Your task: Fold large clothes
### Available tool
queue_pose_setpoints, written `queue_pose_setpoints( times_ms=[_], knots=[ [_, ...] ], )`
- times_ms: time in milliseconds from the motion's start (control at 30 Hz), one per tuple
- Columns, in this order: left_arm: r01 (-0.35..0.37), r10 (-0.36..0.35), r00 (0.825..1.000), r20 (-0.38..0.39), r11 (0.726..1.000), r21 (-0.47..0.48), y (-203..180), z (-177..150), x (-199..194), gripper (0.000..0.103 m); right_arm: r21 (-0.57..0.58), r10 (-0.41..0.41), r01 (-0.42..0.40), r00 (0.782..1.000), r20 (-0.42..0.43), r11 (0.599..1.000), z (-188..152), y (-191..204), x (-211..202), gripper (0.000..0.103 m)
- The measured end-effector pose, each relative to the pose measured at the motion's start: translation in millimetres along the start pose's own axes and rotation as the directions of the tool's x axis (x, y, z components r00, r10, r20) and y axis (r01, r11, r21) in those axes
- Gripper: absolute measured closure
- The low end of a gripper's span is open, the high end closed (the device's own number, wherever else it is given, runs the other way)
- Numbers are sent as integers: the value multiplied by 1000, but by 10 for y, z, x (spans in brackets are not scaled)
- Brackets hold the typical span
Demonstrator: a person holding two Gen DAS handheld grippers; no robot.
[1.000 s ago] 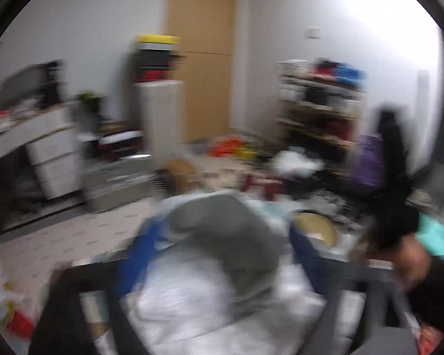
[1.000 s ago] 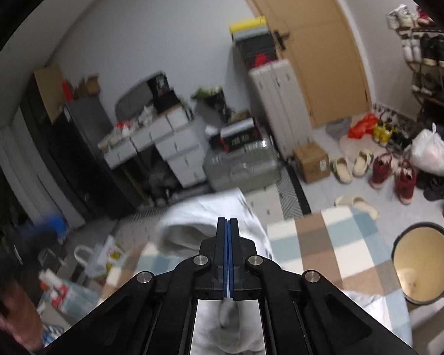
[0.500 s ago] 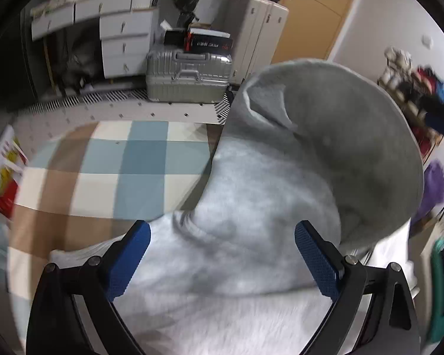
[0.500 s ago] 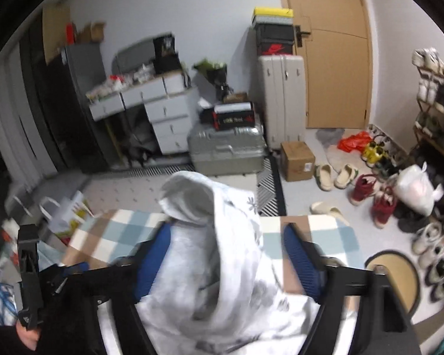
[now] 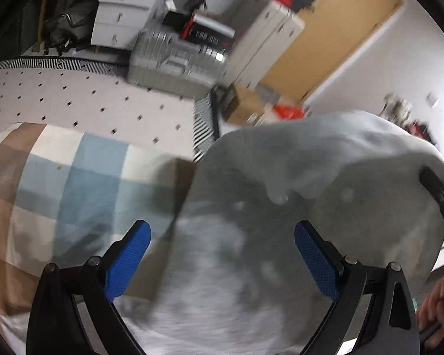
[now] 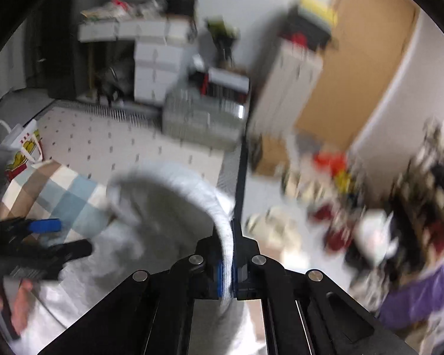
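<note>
Grey hoodie point(image 5: 281, 236) heaped on the checked blanket point(image 5: 74, 183) — soft, floppy, bulky. Right claw point(image 6: 228, 269) pinches its hood rim; left claw point(image 5: 222, 254) wide, empty. Grab seams, not mid-cloth.

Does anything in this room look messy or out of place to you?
Yes. The grey hoodie is bunched on the checked blanket, its hood standing up where the right gripper pinches the rim, not flat for folding. Shoes lie scattered on the floor by the door; blur hides details.
</note>
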State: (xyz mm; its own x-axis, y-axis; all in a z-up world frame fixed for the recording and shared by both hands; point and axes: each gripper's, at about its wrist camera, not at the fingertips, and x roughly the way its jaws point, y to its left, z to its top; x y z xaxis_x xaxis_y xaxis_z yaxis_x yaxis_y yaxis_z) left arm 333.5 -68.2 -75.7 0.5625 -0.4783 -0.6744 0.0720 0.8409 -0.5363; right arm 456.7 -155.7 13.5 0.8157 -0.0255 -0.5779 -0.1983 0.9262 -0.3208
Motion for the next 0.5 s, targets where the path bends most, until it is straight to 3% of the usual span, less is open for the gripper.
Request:
queue_pose_setpoints(
  times_ms=[100, 167, 333, 433, 500],
  knots=[
    [47, -47, 999, 23, 999, -26, -101, -95, -129, 8, 11, -24, 23, 994, 102, 1000, -55, -112, -369, 100],
    [28, -27, 999, 39, 999, -17, -211, -129, -203, 8, 27, -16, 12, 989, 145, 1000, -76, -200, -549, 100],
    [121, -124, 981, 148, 992, 31, -515, -233, -587, 7, 50, 22, -30, 986, 165, 998, -164, -241, -851, 100],
    [1, -17, 983, 182, 996, 86, -666, -196, -694, 7, 59, 39, -49, 986, 161, 997, -192, -231, -946, 100],
    [-44, 27, 977, 212, 996, 75, -644, -173, -768, 7, 88, 68, -85, 982, 178, 993, -231, -244, -1051, 100]
  ],
)
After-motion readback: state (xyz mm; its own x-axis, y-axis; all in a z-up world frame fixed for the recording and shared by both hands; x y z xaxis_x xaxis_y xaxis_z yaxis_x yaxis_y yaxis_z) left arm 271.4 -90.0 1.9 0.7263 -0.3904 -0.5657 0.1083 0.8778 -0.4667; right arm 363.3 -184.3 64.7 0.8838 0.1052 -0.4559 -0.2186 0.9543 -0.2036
